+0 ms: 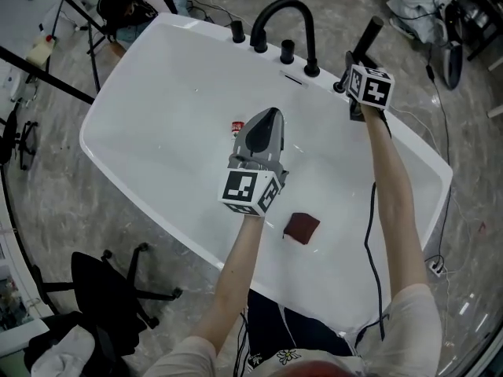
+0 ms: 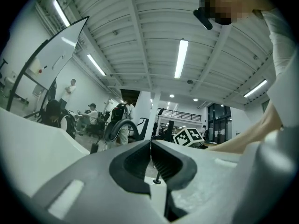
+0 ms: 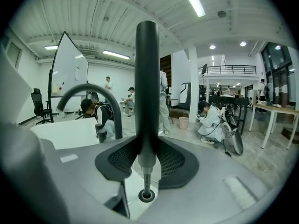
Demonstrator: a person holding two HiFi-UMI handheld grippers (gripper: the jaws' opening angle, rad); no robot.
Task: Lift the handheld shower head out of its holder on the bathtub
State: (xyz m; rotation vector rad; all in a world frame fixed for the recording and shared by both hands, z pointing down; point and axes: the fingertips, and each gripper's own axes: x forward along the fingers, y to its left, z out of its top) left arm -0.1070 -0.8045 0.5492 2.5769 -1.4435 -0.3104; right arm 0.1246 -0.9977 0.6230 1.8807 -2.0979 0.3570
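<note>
The lifting step is judged under way: the shower head (image 3: 146, 78), at one o'clock on the bathtub (image 1: 157, 124), is clamped in the right tool (image 3: 147, 160), its hose (image 3: 145, 178) showing above the holder (image 3: 146, 196), while the left tool (image 2: 150, 157), jaws pressed together on nothing, hangs over the basin, and a straight upward pull is called for next.

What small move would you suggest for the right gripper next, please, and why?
Probably a short lift straight up. The right gripper is shut on the shower head, whose base sits just above the holder with only a bit of hose showing, so it seems barely out.
</note>
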